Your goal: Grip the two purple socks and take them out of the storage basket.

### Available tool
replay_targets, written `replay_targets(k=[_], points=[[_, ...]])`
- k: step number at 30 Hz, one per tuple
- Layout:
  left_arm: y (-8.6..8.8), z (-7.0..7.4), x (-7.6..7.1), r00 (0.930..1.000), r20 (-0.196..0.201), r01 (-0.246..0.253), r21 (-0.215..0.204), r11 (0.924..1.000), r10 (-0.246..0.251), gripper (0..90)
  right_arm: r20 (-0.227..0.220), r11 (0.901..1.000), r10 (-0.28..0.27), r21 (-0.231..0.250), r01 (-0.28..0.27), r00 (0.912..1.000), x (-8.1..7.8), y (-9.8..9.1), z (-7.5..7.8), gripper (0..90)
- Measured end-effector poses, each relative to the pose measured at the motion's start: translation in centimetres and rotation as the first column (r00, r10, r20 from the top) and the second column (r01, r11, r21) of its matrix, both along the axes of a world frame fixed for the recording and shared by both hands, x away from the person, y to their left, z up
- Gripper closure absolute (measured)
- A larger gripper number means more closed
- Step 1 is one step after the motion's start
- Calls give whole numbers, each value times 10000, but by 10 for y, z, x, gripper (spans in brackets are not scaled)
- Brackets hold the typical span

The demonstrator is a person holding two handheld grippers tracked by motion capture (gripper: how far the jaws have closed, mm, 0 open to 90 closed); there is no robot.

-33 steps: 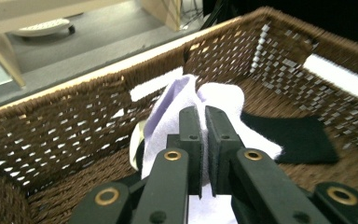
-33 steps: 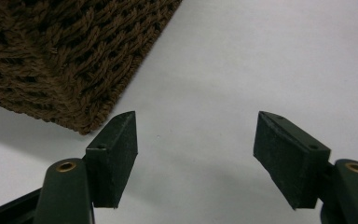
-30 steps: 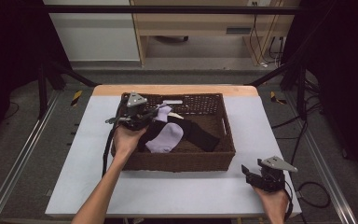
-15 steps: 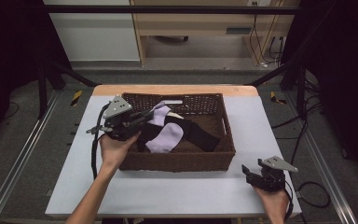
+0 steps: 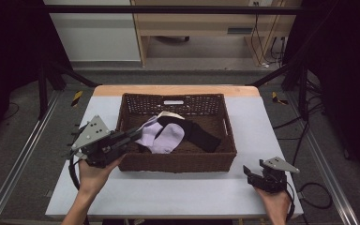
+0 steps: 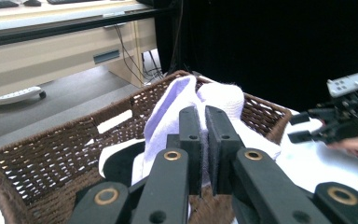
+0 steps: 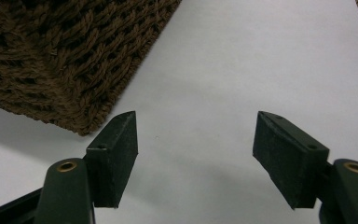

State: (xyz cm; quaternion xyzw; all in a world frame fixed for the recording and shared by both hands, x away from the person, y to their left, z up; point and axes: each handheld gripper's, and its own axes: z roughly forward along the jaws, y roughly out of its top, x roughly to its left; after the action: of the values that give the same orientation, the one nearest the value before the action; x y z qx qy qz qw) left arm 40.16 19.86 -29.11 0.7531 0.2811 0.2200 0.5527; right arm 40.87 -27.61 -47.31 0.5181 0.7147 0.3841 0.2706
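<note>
A brown wicker basket (image 5: 173, 97) stands mid-table with a lavender sock (image 5: 161, 136), a black sock (image 5: 197, 133) and a bit of cream cloth (image 5: 166, 114) inside. My left gripper (image 5: 136, 132) reaches over the basket's left wall and is shut on the lavender sock. In the left gripper view the sock (image 6: 177, 100) is pinched between the closed jaws (image 6: 203, 116) and rises above the basket (image 6: 51, 154). My right gripper (image 5: 247, 172) rests open on the table near the front right, with nothing between its jaws (image 7: 196, 135), just beside the basket's corner (image 7: 51, 60).
The white tabletop (image 5: 258, 122) has bare room left, right and in front of the basket. Metal rails (image 5: 23, 150) run along both sides of the table. A wooden desk (image 5: 206, 28) stands behind, and cables (image 5: 314, 192) trail at the right.
My left gripper has pulled back to the left and toward the person, drawing the lavender sock toward the basket's left wall. The right gripper has stayed put.
</note>
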Motion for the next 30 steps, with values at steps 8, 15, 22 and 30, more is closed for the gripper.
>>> replay_targets(k=[8,15,22,30], points=[[2,-15,-22,9989,-234,404,379,9985,-395,848,26,10000,4,-18,-4,10000,-1,1,0,309],[0,-34,-41,9954,-577,796,452,9958,-770,848,8,10000,1,-27,-1,10000,-1,1,0,309],[-6,-62,-53,9889,-1174,1035,1032,9893,-912,848,21,10000,13,-23,-13,10000,-1,2,0,309],[-9,-98,-41,9713,-2256,1069,1299,9857,-756,848,25,9998,106,-144,-106,9999,-2,2,0,311]])
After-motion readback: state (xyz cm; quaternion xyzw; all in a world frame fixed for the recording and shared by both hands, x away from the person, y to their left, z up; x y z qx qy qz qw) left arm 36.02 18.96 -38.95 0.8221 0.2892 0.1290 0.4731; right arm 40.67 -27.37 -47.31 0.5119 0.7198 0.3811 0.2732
